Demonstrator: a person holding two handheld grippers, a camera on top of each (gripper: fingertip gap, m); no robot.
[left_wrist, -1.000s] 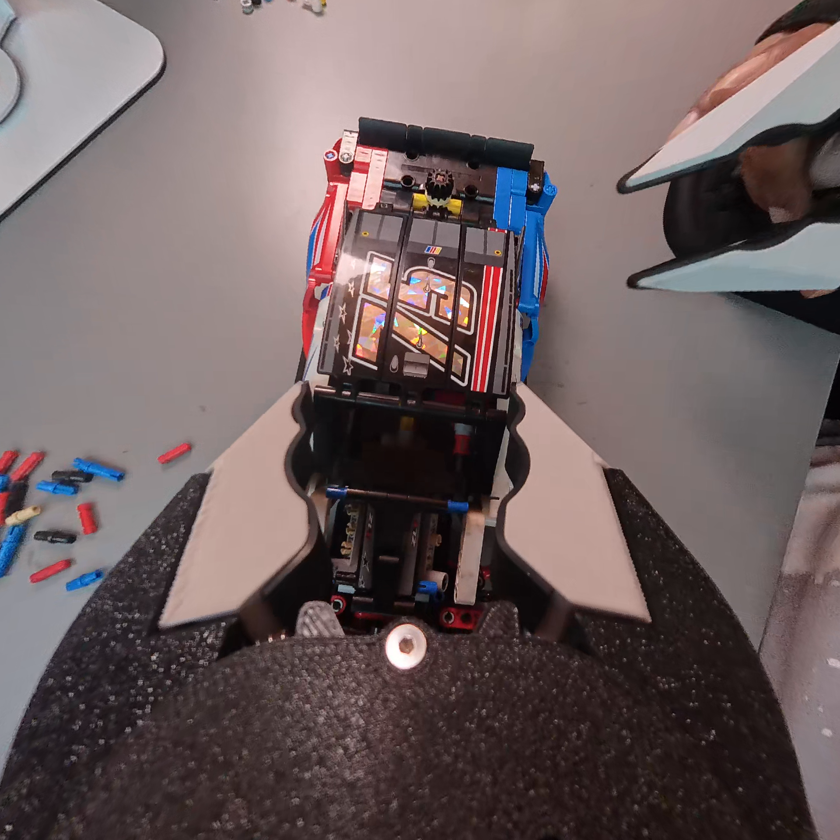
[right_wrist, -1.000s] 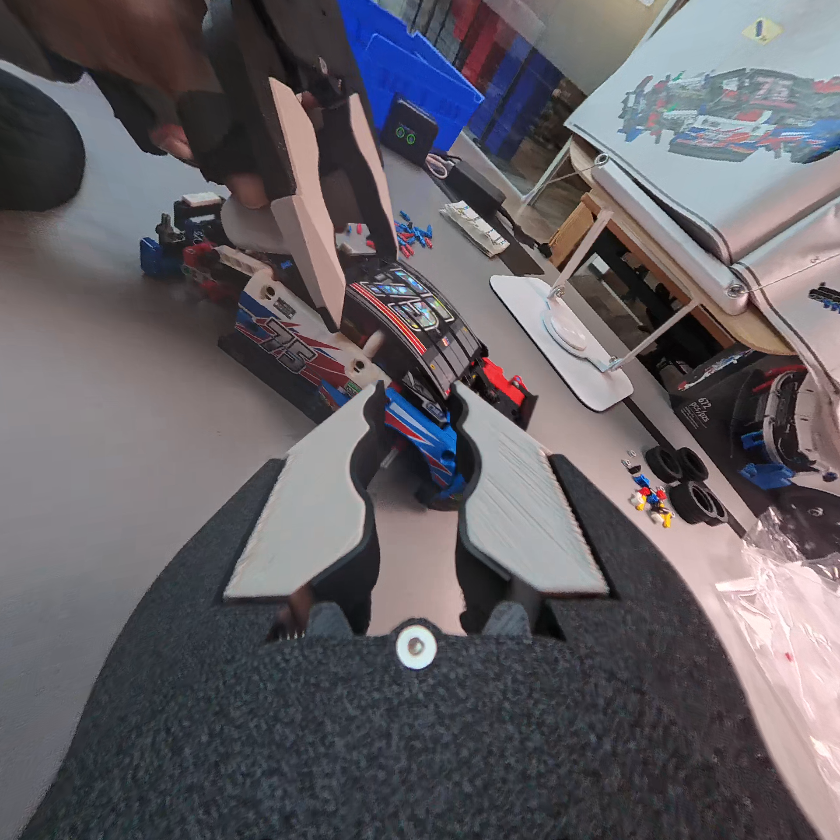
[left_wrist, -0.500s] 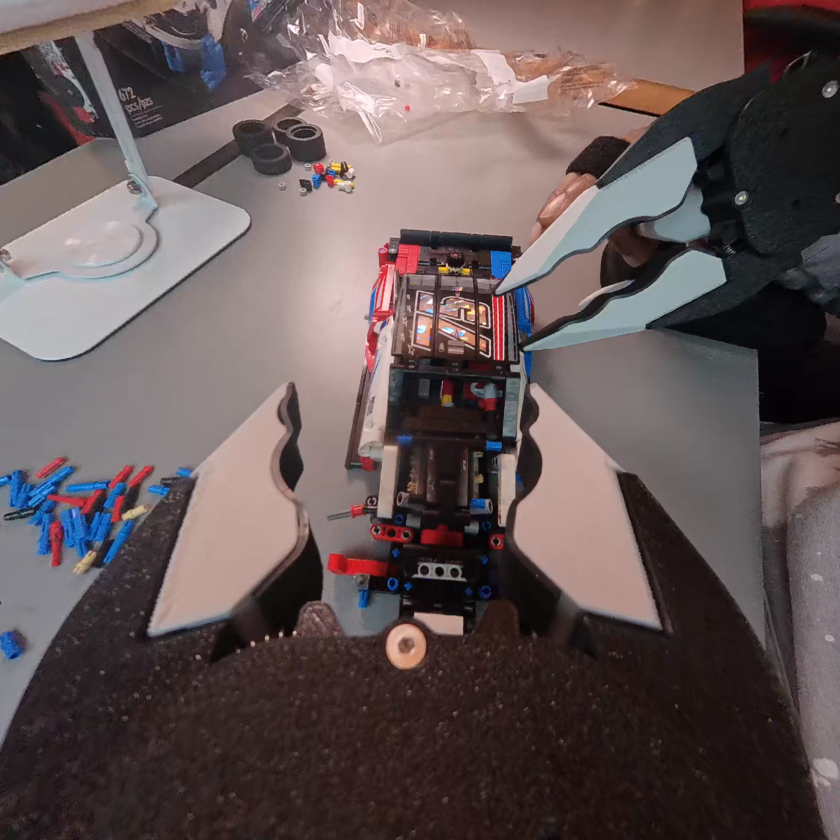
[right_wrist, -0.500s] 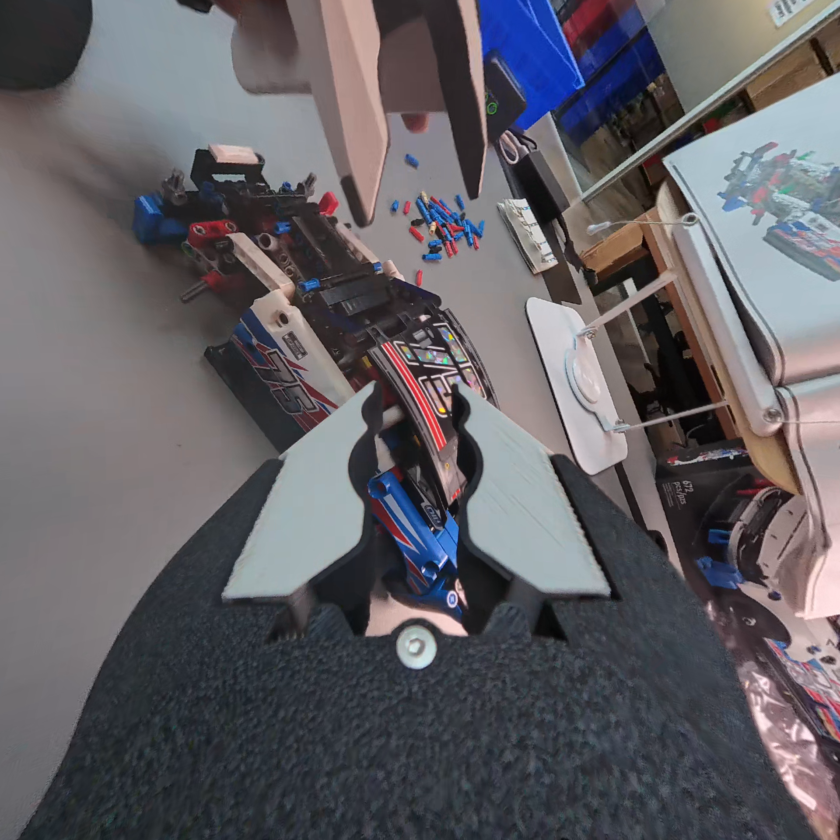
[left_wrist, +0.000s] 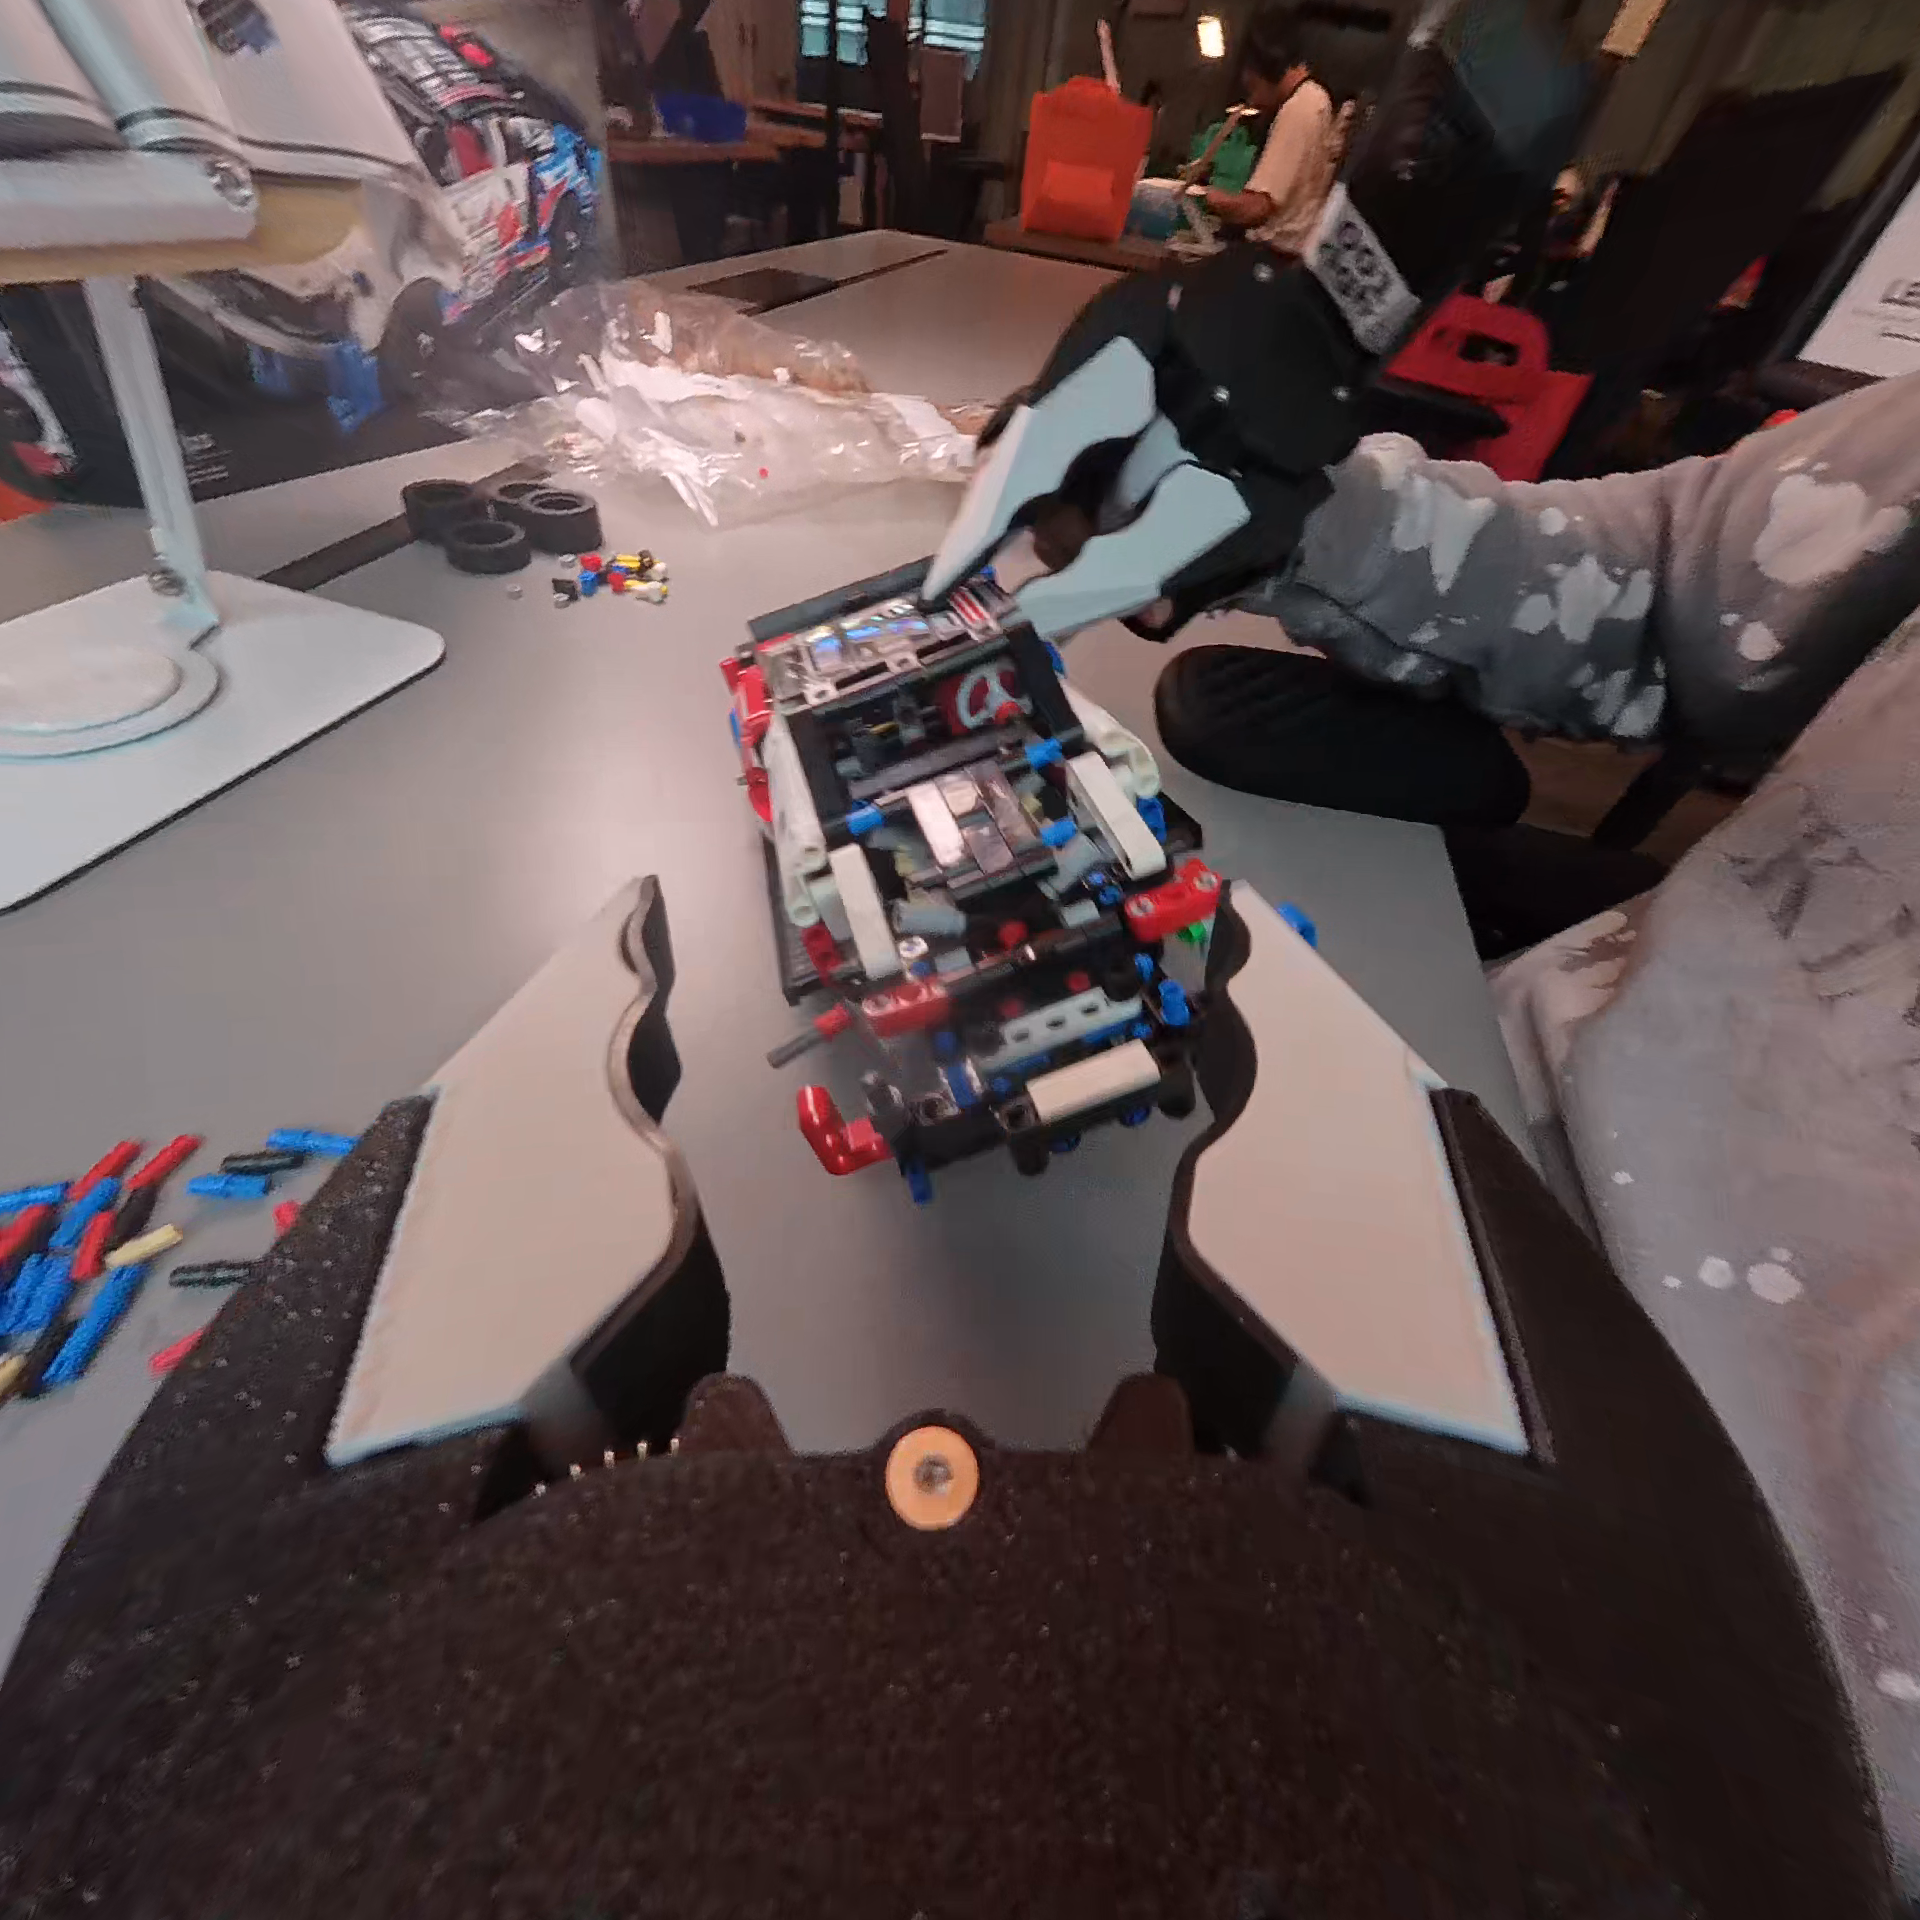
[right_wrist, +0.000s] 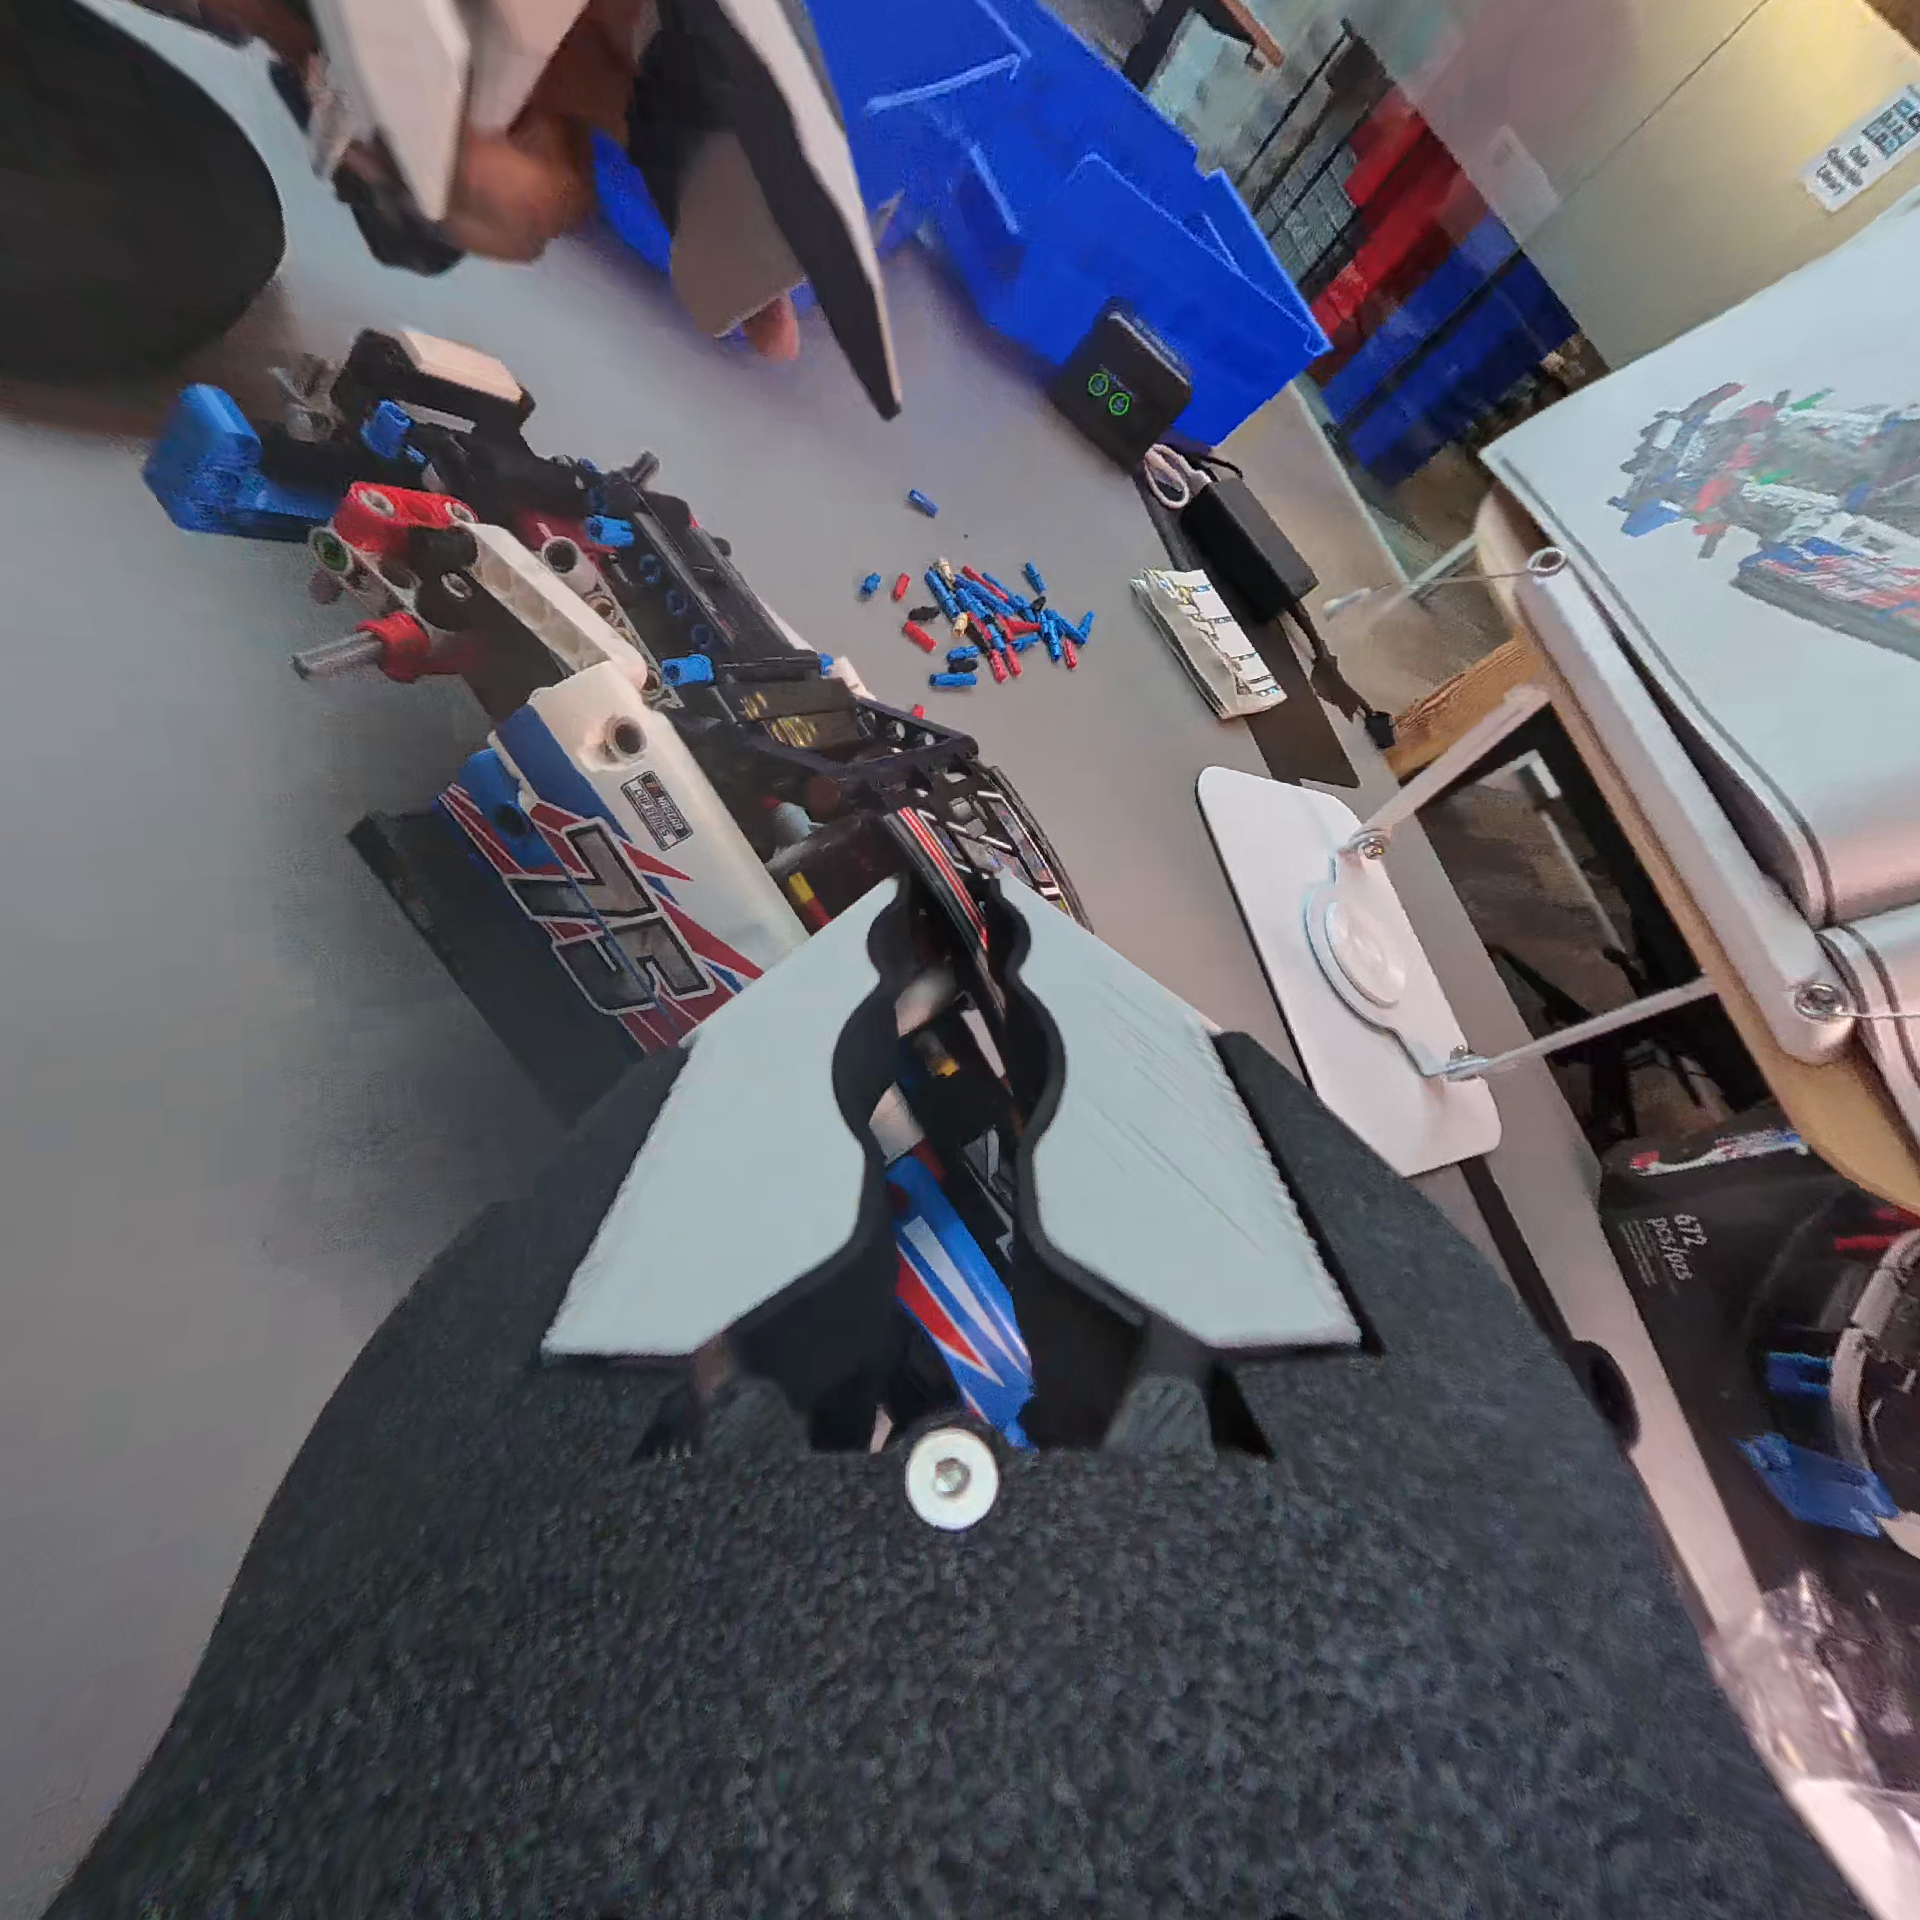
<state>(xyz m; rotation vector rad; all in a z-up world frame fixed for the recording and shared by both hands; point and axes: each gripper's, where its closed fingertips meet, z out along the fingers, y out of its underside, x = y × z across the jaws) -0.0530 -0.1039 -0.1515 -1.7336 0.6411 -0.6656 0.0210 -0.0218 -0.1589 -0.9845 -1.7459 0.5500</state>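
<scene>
Light: even indoor light from above; the grey matte tabletop is bright in both views.
Background: the room behind it in the left wrist view is dimmer.
Shadows: soft, short, close under the brick-built model racing car.
Glare: the car's shiny holographic roof panel flashes white; the crumpled clear plastic bags glint.
Blur: picture edges smear; the blue plastic bins are soft.
Distortion: strong wide-angle bending; straight lines curve near the edges.
</scene>
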